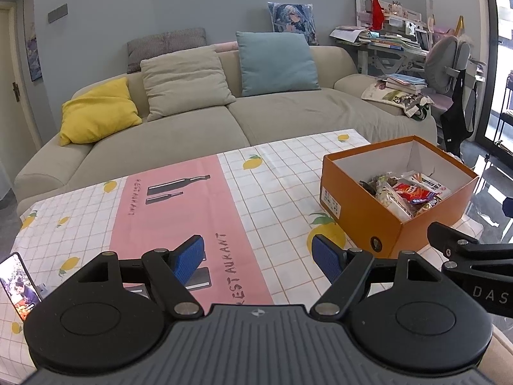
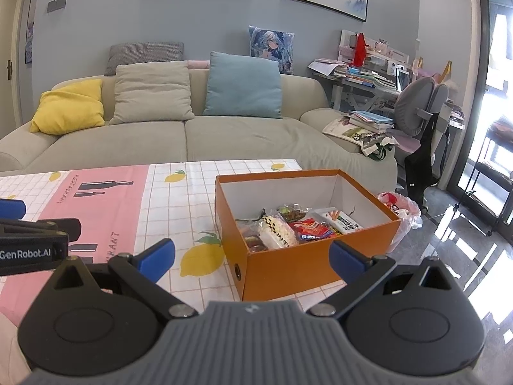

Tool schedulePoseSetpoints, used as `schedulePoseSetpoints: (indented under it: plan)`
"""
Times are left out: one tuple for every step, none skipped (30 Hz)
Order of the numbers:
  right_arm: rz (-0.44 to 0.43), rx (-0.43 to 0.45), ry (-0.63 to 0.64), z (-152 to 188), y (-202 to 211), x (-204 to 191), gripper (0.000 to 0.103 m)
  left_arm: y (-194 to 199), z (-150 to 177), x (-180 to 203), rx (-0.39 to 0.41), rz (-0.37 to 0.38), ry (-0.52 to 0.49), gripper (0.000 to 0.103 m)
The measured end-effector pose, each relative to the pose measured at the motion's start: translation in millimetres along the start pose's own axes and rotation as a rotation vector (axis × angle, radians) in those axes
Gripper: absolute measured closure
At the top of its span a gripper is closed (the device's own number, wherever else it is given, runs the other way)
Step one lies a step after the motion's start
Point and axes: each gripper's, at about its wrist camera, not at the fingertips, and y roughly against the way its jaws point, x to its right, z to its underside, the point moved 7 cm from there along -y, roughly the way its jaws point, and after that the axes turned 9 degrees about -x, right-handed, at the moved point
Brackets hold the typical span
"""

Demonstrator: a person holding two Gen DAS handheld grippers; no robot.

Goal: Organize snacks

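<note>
Both the left gripper (image 1: 258, 258) and right gripper (image 2: 251, 256) hung with jaws wide and empty, while light, crinkly, crushable snack packets (image 2: 298, 227), best pinched at an edge seam, filled the orange box (image 2: 288, 269) at the counter's (image 2: 179, 205) three o'clock.

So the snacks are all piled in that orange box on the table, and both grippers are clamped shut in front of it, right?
Not quite. The snacks do lie in the orange box on the table, but both grippers are open, not shut. The right wrist view shows the right gripper with its blue fingers spread wide, and the left wrist view shows the left gripper likewise; neither holds anything.
</note>
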Motion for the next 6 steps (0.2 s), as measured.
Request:
schedulePoseSetpoints:
  plan:
    - [-0.001, -0.001, 0.000, -0.3, -0.7, 0.1, 0.003, -0.5, 0.2, 0.2, -0.002, 0.002, 0.000, 0.013]
    - [-0.002, -0.003, 0.001, -0.4, -1.5, 0.4, 0.003, -1.0, 0.0, 0.0, -0.003, 0.002, 0.001, 0.013]
    - [-0.003, -0.004, 0.001, -0.2, -1.5, 0.9, 0.003, -0.9, -0.3, -0.2, -0.001, 0.001, 0.002, 0.013]
    - [-0.004, -0.006, 0.003, -0.1, -2.0, 0.9, 0.003, -1.1, -0.6, 0.0, 0.002, 0.001, 0.002, 0.013]
    - [-0.005, -0.008, 0.004, 0.7, -2.6, 0.3, 0.003, -1.3, -1.1, 0.3, 0.003, -0.001, 0.001, 0.013]
    - [-0.006, -0.009, 0.006, 1.1, -3.4, 0.1, 0.003, -1.5, -1.2, -0.3, 0.003, -0.003, 0.003, 0.013]
